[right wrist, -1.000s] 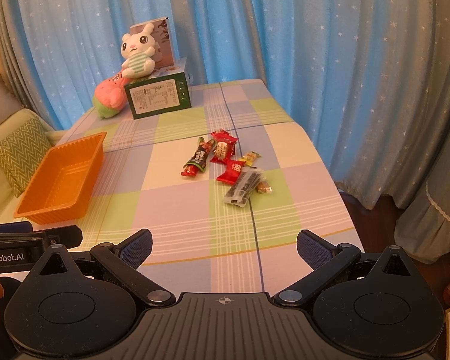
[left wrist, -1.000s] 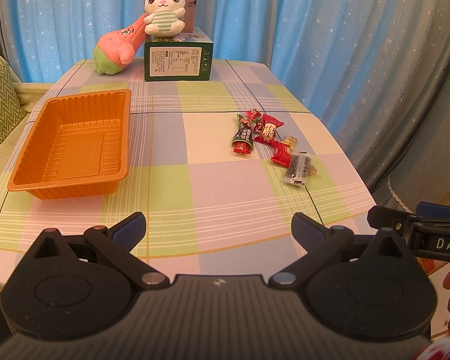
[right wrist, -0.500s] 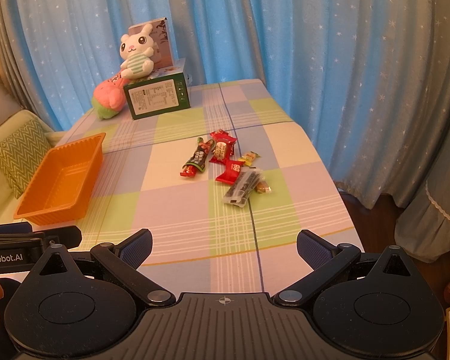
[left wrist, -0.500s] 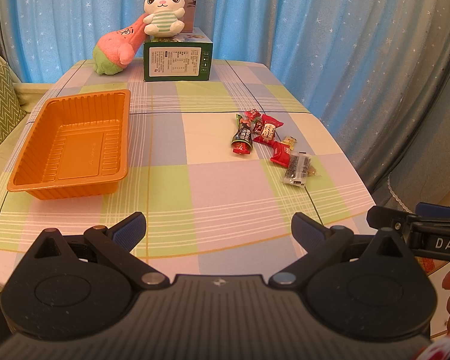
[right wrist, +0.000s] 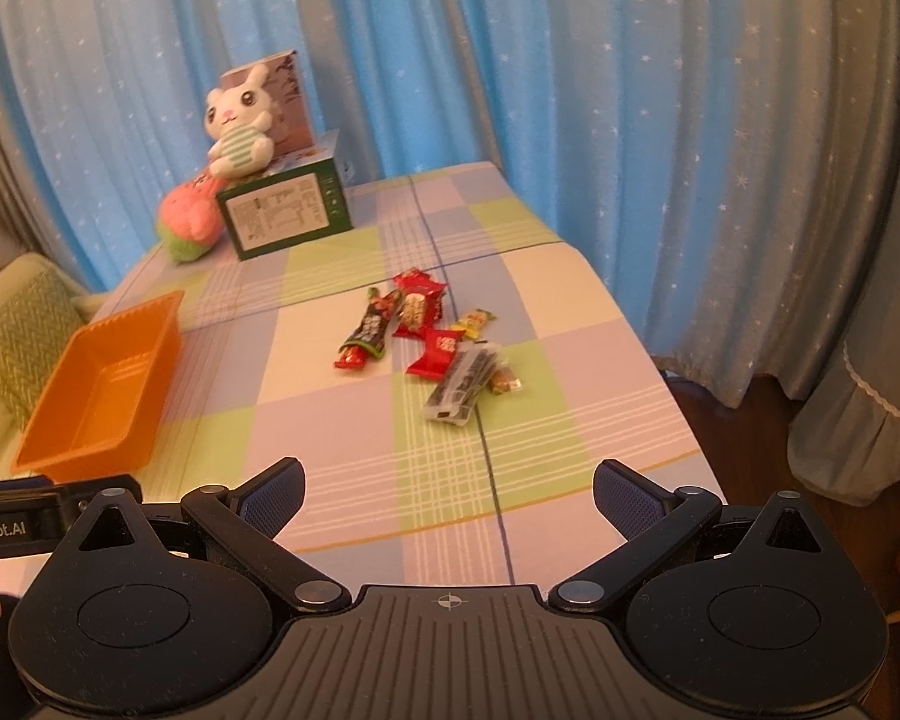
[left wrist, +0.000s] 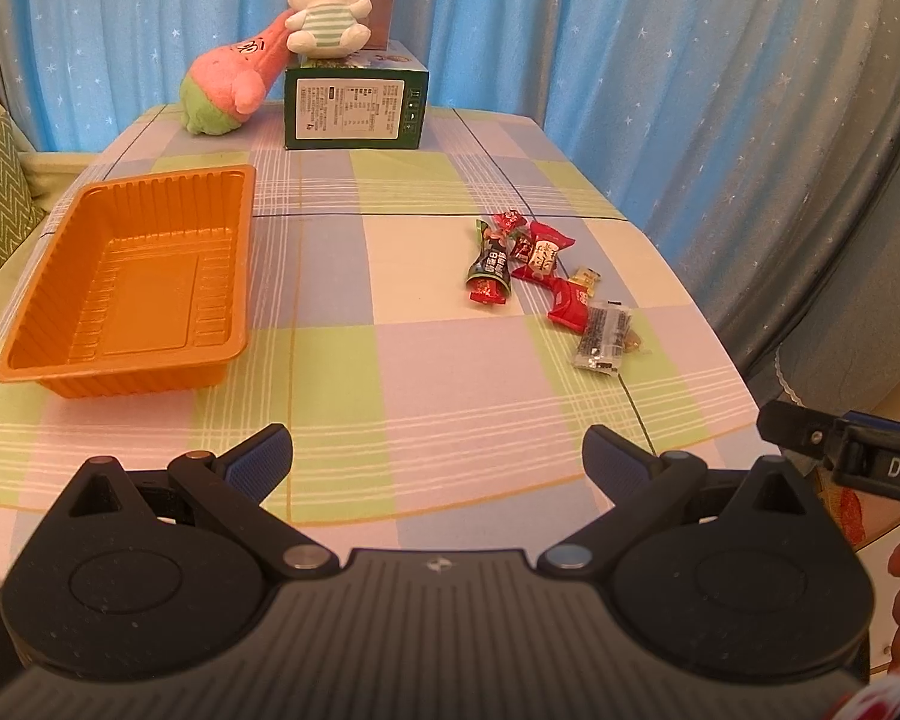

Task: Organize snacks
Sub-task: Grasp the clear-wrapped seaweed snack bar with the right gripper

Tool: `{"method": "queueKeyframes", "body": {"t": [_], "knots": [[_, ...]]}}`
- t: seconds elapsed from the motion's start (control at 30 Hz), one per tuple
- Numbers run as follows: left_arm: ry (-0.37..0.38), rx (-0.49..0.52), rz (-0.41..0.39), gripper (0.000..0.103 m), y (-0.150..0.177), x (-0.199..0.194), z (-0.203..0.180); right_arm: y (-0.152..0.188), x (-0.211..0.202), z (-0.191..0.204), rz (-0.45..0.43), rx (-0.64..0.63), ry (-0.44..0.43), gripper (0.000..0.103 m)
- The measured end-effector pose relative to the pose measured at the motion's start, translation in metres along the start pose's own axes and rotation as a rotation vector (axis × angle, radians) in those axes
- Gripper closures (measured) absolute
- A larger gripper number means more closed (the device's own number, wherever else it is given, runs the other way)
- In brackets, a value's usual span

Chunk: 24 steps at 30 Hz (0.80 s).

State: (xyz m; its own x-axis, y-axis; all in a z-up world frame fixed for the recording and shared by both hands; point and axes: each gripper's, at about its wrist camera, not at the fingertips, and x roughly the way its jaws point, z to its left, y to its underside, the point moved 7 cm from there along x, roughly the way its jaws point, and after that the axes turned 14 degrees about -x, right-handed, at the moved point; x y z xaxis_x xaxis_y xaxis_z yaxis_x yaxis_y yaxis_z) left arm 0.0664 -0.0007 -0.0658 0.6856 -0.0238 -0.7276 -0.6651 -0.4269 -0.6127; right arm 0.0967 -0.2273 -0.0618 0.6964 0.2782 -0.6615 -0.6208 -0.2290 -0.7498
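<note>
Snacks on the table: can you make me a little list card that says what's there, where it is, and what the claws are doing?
snacks: small wrapped pile, loose on the checked tablecloth, right side
nearest snack: clear pack with dark filling
tray: orange tray, left side, nothing in it
far end: green box with white bunny plush on top, pink plush leaning beside it
left claw: open, holding nothing
right claw: open, holding nothing, facing the pile

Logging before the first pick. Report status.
Left tool and right tool open, holding nothing. Snacks loose on the table, tray holds none. Nothing between tools and snacks.
</note>
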Motion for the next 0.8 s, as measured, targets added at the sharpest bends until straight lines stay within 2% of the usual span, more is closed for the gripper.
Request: {"method": "queueKeyframes", "body": {"t": [0.4,0.5,0.67,0.8], "knots": [[0.021,0.012,0.032,0.002,-0.032,0.067,-0.002,-0.022,0.062,-0.021,-0.023,0.079,0.029,0.002],[0.019,0.013,0.032,0.004,-0.041,0.087,-0.002,-0.025,0.087,-0.021,-0.010,0.082,0.029,0.012],[0.016,0.021,0.040,0.008,-0.052,0.123,-0.003,-0.027,0.131,-0.023,0.010,0.109,0.027,0.022],[0.031,0.020,0.046,0.013,-0.056,0.150,-0.004,-0.029,0.164,-0.019,0.024,0.100,0.024,0.037]]}}
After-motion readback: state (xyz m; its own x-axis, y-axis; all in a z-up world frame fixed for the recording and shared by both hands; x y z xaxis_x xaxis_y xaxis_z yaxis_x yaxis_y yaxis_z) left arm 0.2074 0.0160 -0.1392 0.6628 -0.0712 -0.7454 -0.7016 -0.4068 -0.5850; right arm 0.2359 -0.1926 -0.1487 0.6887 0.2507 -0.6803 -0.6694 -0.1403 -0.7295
